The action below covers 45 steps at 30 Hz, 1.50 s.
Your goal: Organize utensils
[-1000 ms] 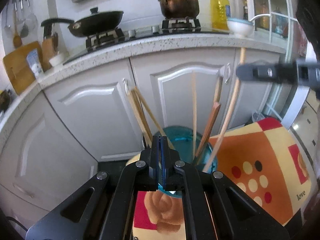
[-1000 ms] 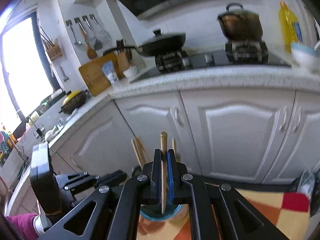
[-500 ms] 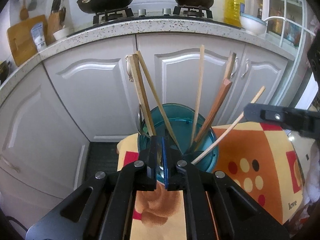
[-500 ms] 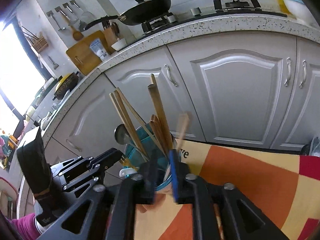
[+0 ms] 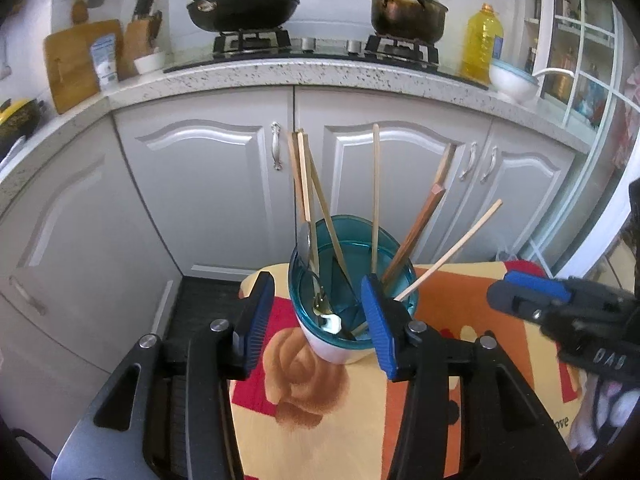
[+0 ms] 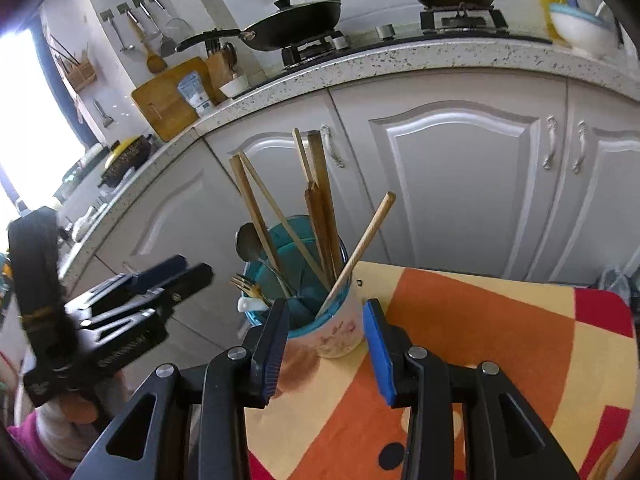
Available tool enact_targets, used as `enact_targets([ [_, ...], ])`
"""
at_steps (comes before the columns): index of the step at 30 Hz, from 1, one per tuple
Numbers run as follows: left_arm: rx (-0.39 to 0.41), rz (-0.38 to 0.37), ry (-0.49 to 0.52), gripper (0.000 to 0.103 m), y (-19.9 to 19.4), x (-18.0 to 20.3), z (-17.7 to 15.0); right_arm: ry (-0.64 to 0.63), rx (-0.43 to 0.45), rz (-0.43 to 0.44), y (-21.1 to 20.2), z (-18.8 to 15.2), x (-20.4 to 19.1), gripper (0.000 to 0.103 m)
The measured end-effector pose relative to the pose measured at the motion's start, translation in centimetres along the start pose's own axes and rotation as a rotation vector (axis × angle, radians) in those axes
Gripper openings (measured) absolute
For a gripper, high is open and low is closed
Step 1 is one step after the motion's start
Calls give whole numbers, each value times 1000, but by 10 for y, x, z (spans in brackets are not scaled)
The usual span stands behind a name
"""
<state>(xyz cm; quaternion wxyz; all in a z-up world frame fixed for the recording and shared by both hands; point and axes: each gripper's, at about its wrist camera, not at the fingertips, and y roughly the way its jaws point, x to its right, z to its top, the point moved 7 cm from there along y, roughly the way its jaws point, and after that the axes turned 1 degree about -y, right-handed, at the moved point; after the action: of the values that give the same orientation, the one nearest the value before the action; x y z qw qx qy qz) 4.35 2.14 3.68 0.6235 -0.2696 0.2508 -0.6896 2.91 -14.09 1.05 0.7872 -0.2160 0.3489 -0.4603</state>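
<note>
A teal-rimmed white utensil holder (image 5: 340, 344) (image 6: 340, 332) stands near the far edge of a table with a patterned cloth (image 5: 472, 312) (image 6: 460, 320). Several wooden chopsticks (image 5: 306, 176) (image 6: 320, 200), a metal spoon (image 5: 306, 244) (image 6: 248, 244) and a fork (image 6: 246, 284) stand in it. My left gripper (image 5: 318, 320) is open and empty, its jaws on either side of the holder. My right gripper (image 6: 326, 336) is open and empty just before the holder; it also shows in the left wrist view (image 5: 560, 312). The left gripper shows in the right wrist view (image 6: 132, 308).
White kitchen cabinets (image 5: 224, 184) stand behind the table, with a counter (image 5: 320, 76) carrying a wok (image 5: 240, 6), a pot (image 5: 408, 10), an oil bottle (image 5: 482, 44) and a bowl (image 5: 512, 82). A cutting board (image 6: 172, 98) leans on the wall.
My right gripper let go of the chopstick, which now leans in the holder, and opened. My left gripper went from shut to open around the holder.
</note>
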Motion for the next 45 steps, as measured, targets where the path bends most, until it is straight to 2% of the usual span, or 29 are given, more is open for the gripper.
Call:
enact_targets([
  [4, -2, 11, -31, 45, -8, -1, -4, -22, 33, -54, -7, -4, -10, 39],
  [13, 37, 21, -47, 45, -28, 2, -8, -55, 94, -114, -27, -1, -25, 42],
  [17, 63, 64, -33, 45, -36, 3, -6, -53, 111, -126, -34, 1, -28, 42],
  [31, 84, 95, -56, 45, -46, -2, -8, -59, 108, -129, -35, -2, -33, 44],
  [37, 79, 99, -54, 45, -46, -2, -9, -53, 105, -124, -35, -3, -33, 52],
  [45, 75, 103, -59, 45, -47, -1, -11, -62, 98, -117, -33, -6, -37, 53],
])
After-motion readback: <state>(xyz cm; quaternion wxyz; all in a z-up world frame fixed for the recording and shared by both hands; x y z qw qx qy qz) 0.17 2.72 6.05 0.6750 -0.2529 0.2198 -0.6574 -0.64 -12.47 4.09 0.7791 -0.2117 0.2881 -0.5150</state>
